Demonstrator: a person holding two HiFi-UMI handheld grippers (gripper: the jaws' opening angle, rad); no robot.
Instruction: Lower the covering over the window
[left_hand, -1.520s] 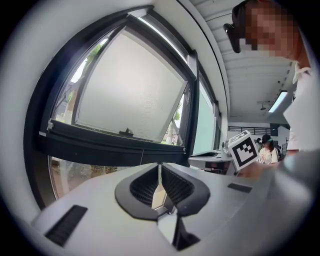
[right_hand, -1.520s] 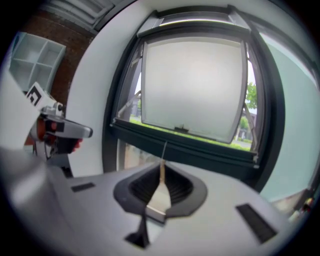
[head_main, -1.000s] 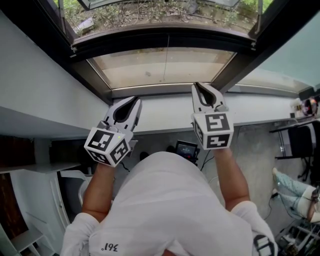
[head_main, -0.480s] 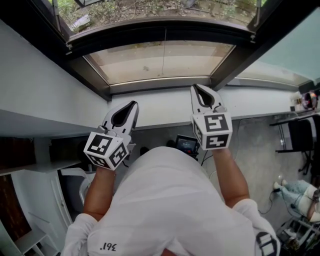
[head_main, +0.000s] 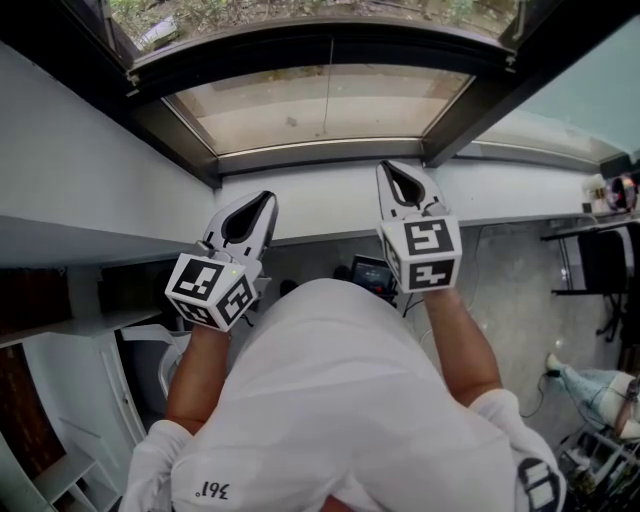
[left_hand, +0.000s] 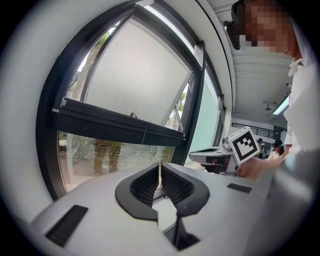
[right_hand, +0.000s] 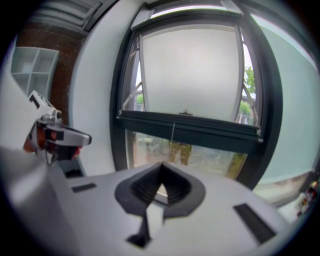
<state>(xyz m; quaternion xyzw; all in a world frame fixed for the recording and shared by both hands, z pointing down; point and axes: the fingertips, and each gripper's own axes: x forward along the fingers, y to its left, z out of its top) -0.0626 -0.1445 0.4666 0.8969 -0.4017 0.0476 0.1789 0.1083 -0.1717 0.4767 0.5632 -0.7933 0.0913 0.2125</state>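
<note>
Hovering low in front of the white painted sill, with the left gripper and the right gripper well apart, one on either side of the middle. Showing both pairs of tongs drawn together, the left down to a bare slit and the right fully closed, and gripping nothing in either. Facing a pale translucent fabric roller blind, hanging most of the way down the dark-framed window, ending in a straight dark bottom bar and leaving a strip of clear glass uncovered beneath. Noting a thin pale pull cord dangling from the middle of that bar, touching neither gripper. Judging the likely trouble from here: reaching for the cord without first opening the tongs and merely knocking it aside; pinching so thin a line poorly and letting it slide out under the pull; tugging off to one side and dragging the fabric askew on its roller; jerking hard and perhaps sending the blind running back up, though only guessing there, seeing nothing of the mechanism. Counting one blind, one bottom bar, one pull cord, one strip of bare glass, one sill and two grippers.
</note>
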